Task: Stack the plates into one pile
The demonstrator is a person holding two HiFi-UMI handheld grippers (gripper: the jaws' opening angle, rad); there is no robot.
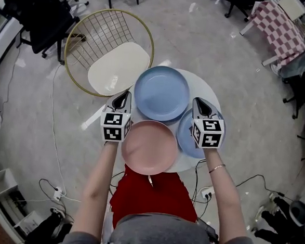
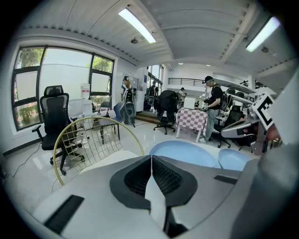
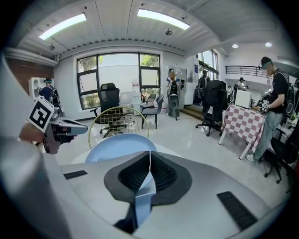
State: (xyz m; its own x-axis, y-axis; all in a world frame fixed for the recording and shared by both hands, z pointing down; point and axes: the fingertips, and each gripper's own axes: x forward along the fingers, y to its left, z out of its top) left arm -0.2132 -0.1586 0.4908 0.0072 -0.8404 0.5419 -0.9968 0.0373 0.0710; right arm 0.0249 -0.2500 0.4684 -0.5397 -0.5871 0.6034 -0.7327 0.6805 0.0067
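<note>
Three plates lie on a small round white table (image 1: 204,86): a large blue plate (image 1: 161,92) at the far side, a pink plate (image 1: 149,147) nearest me, and a smaller blue plate (image 1: 187,138) at the right. My left gripper (image 1: 125,94) hovers at the table's left edge, beside the large blue plate and the pink one, its jaws shut and empty. My right gripper (image 1: 198,101) hangs over the smaller blue plate and hides part of it, its jaws also shut and empty. The left gripper view shows the large blue plate (image 2: 187,153) past the closed tips (image 2: 151,158).
A gold wire chair (image 1: 109,52) with a cream seat stands close behind the table at the left. Cables and a power strip (image 1: 58,193) lie on the floor. Office chairs, a checked-cloth table (image 1: 281,26) and people stand farther off.
</note>
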